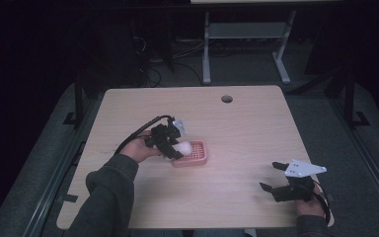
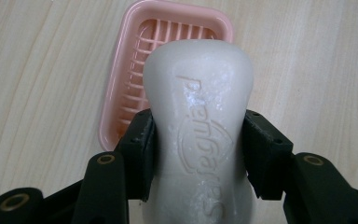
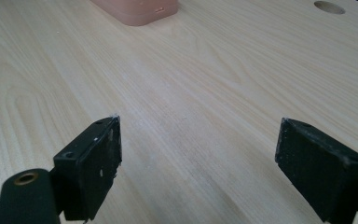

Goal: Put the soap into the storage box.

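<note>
Closest to the lens in the left gripper view, a white bar of soap point(image 2: 199, 135) sits clamped between the two black jaws of the left gripper point(image 2: 198, 154), the pads pressing its sides at the waist, its embossed face turned up. Just beyond the bar lies a pink soap dish point(image 2: 121, 79) with a slatted floor, resting on the pale wooden table point(image 2: 37, 93). From the high view, the left gripper point(image 1: 173, 147) holds the soap point(image 1: 183, 147) over the dish's point(image 1: 197, 157) left end; whether the bar touches the dish I cannot tell. Well apart, near the table's front right corner, the right gripper point(image 1: 270, 177) has its jaws spread wide with nothing between them, bare wood showing in the gap in the right gripper view point(image 3: 198, 154).
</note>
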A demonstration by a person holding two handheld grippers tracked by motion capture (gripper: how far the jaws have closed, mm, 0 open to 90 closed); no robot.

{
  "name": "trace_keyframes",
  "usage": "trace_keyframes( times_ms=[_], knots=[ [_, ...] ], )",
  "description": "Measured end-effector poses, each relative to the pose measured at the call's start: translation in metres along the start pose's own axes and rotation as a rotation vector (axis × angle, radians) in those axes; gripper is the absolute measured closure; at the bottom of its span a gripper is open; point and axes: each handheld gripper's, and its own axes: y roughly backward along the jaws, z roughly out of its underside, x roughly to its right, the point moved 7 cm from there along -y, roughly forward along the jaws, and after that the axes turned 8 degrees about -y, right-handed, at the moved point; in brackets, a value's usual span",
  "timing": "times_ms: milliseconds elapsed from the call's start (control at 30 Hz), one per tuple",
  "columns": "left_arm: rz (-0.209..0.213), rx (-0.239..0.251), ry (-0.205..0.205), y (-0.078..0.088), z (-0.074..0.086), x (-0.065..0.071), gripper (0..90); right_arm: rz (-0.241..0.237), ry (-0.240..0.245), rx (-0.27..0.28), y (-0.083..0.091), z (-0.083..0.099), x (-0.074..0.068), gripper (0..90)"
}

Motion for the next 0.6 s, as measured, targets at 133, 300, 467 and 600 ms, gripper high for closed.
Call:
trace_keyframes(
  times_ms=[133, 300, 467, 600],
  knots=[
    [0.005, -0.006, -0.003, -0.003, -0.004, -0.004, 49.5, 0.002, 0.008, 0.005, 0.0, -0.001, -0.001, 13.7],
    [0.01, 0.003, -0.008, -0.008, -0.011, -0.008, 49.4, -0.005, 0.003, -0.002, -0.001, -0.001, -0.001, 13.8],
    [0.021, -0.004, -0.012, -0.017, -0.016, -0.011, 49.4, -0.006, 0.004, 0.002, -0.002, -0.002, 0.001, 13.7],
    [0.024, -0.012, -0.017, -0.024, -0.021, -0.014, 49.4, -0.002, 0.009, 0.003, -0.002, -0.002, 0.001, 13.7]
  ],
)
